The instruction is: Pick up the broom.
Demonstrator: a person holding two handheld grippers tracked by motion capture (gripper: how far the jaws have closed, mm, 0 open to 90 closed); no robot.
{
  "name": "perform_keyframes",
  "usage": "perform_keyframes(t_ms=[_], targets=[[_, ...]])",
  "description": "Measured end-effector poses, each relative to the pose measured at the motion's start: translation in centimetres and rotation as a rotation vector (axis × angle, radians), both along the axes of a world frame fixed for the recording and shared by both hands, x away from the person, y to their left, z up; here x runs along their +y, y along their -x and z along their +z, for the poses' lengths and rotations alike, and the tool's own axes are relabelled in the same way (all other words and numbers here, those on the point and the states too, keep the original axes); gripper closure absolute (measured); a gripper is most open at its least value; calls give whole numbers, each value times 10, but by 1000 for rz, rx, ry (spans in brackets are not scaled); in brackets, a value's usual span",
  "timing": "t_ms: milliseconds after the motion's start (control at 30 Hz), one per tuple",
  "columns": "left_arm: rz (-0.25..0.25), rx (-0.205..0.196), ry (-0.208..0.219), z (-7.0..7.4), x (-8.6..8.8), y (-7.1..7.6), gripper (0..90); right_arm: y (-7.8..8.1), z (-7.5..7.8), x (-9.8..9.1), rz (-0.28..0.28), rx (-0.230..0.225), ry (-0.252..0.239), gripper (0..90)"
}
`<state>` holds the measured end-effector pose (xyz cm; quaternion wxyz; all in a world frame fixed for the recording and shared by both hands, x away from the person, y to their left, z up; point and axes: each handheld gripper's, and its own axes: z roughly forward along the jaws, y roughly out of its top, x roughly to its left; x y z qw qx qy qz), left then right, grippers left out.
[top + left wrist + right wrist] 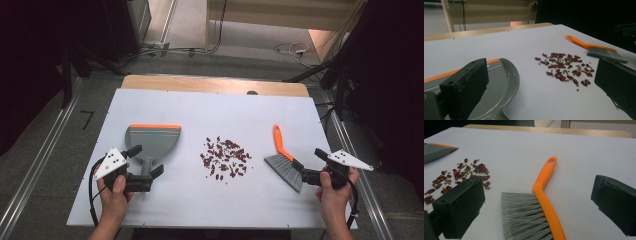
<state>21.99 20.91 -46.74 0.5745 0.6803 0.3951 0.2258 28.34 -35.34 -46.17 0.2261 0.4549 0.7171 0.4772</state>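
As seen overhead — brush [284,157] handle points away, bristles nearest.

No text, label or number can be read anywhere.

Even overhead light brightens the white tabletop [210,200]; surroundings stay dark, shadows beneath each claw soft, near jaws slightly blurred.
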Motion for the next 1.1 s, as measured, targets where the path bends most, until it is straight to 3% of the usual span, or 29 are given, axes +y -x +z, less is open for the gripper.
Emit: perform_keyframes(t_ms=[267, 533, 633, 867, 900, 967, 1033, 1100], targets=[[-8, -4, 4, 1, -1, 0, 0, -1, 3, 9, -2, 16, 5, 27], [-11, -6, 3, 2, -1, -1, 0, -10, 23, 20, -2, 8, 29, 2], [-11, -8, 5, 3, -1, -1, 0, -18, 30, 23, 9, 27, 16, 0], [-12, -13, -2, 5, -2, -1, 0, -35, 37, 33, 1, 75, 56, 0], [-13, -15, -2, 5, -2, -1, 0, -43, 39, 39, -4, 99, 86, 0], [-14, -15, 1, 5, -2, -1, 0, -46, 40, 41, -14, 109, 98, 29], [-18, -13, 0, 5, -3, -1, 0, -57, 43, 49, -45, 128, 141, 178], [-20, -12, 0, 5, -3, -1, 0, -65, 43, 54, -52, 167, 161, 217]])
